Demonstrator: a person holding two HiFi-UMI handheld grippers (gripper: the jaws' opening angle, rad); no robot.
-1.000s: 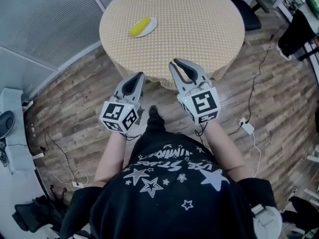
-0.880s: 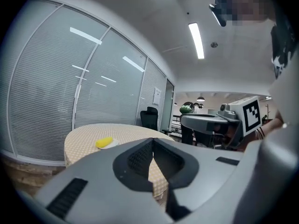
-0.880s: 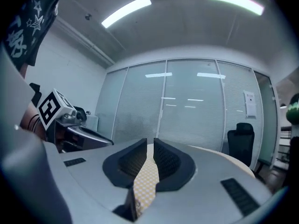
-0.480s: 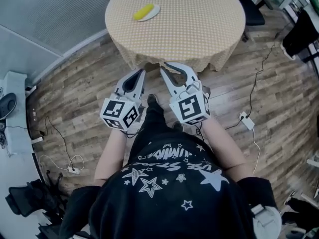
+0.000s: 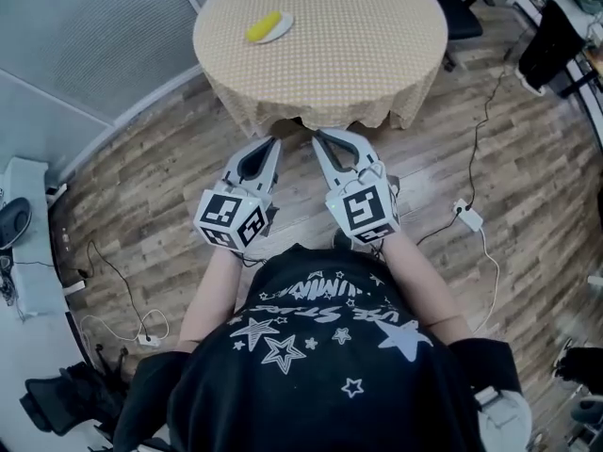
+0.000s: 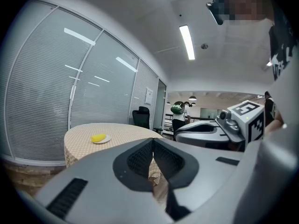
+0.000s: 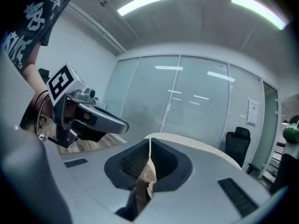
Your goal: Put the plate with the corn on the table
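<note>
- An office: tall glass partition walls (image 6: 103, 92) with slatted blinds run along one side.
- Long strip lights (image 6: 187, 42) are set in a plain white ceiling.
- A black swivel chair (image 6: 141, 118) stands by a round table (image 5: 377, 55).
- A wood-pattern floor (image 5: 528, 186) carries loose cables (image 5: 485, 130) and a white power adapter (image 5: 468, 217).

Wood-plank floor (image 5: 141, 205) lies under you. 1 white power block (image 5: 468, 218) sits on its cable to your right, 1 black office chair (image 5: 459, 15) beyond, a blind-covered glass wall (image 5: 85, 36) left.
</note>
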